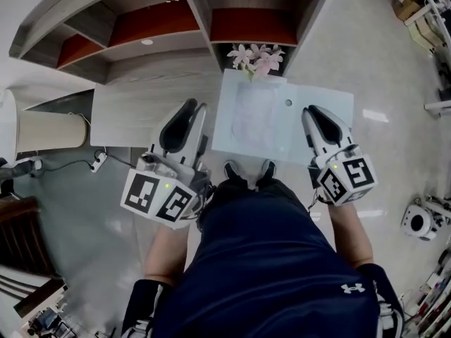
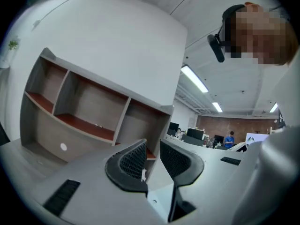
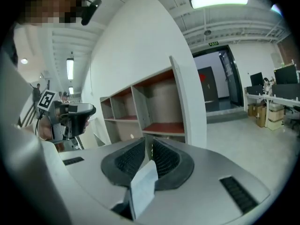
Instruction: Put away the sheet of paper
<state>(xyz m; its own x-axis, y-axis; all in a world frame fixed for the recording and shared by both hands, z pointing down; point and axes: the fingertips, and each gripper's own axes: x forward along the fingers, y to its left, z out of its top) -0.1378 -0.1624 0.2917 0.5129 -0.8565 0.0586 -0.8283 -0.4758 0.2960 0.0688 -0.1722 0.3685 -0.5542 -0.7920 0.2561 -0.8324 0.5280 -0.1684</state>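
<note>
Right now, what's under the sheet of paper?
Below the sheet of paper: pink flowers stick out past its far edge, shoes past its near edge. The rest underneath is covered.

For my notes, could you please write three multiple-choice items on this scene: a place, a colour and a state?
1. Where are the pink flowers? A on the person's shoes; B just past the far edge of the pale rectangular sheet of paper; C in the left gripper.
2. What colour are the boards of the pale wooden shelf unit? A red; B green; C yellow.
3. How do the right gripper's fingers stand? A wide apart, empty; B closed on the sheet; C closed on a flower.
Answers: B, the head view shows them at that edge; A, the boards show red; B, the sheet's edge sits between them.
</note>
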